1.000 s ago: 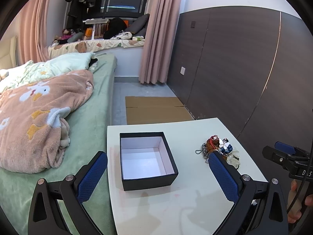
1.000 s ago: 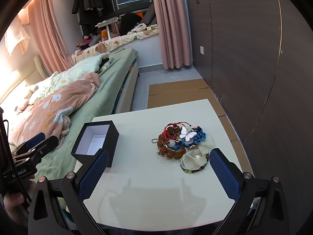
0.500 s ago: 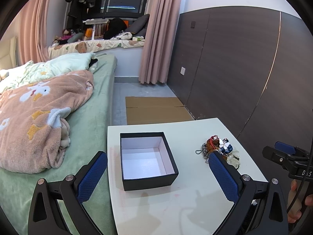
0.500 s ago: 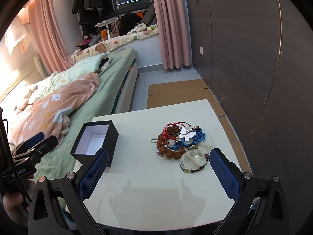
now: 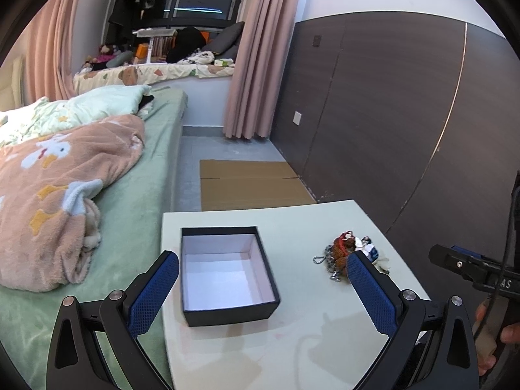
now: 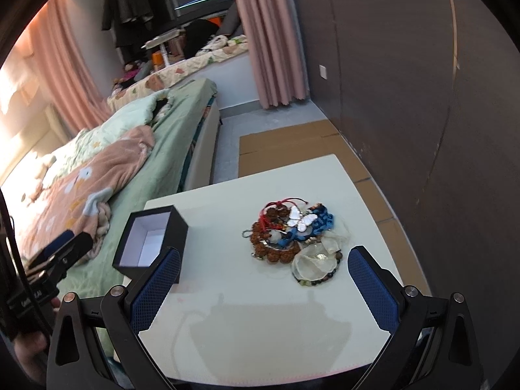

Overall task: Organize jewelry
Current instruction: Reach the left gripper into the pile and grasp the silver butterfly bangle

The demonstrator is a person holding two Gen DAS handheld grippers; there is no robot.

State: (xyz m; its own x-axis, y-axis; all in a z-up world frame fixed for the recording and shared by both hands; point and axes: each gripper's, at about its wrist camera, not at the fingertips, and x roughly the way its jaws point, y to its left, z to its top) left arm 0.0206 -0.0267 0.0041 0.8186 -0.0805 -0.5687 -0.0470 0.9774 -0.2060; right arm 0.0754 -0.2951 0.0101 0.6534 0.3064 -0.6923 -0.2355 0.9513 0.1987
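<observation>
On the white rectangular tabletop (image 6: pixel 292 331), two task items are set well apart: an open black square cardboard box with a white lining (image 5: pixel 224 273) and a tangled heap of beaded bracelets, blue cord and a white butterfly charm (image 6: pixel 292 237). From the right gripper (image 6: pixel 263 286) the heap is seen at about 12 o'clock, slightly toward 1, just beyond the fingertips, while the box lies at 10 o'clock. From the left gripper (image 5: pixel 263 289) the box is seen at 11 o'clock and the heap at 1 o'clock, partly hidden by a blue pad. The right gripper is judged the nearer to the heap. No single long axis is shown by the heap; it is spread roughly round, with its loosest pale ribbon piece (image 6: pixel 313 260) toward the right gripper. Both pairs of jaws are held wide apart, and nothing is gripped.
</observation>
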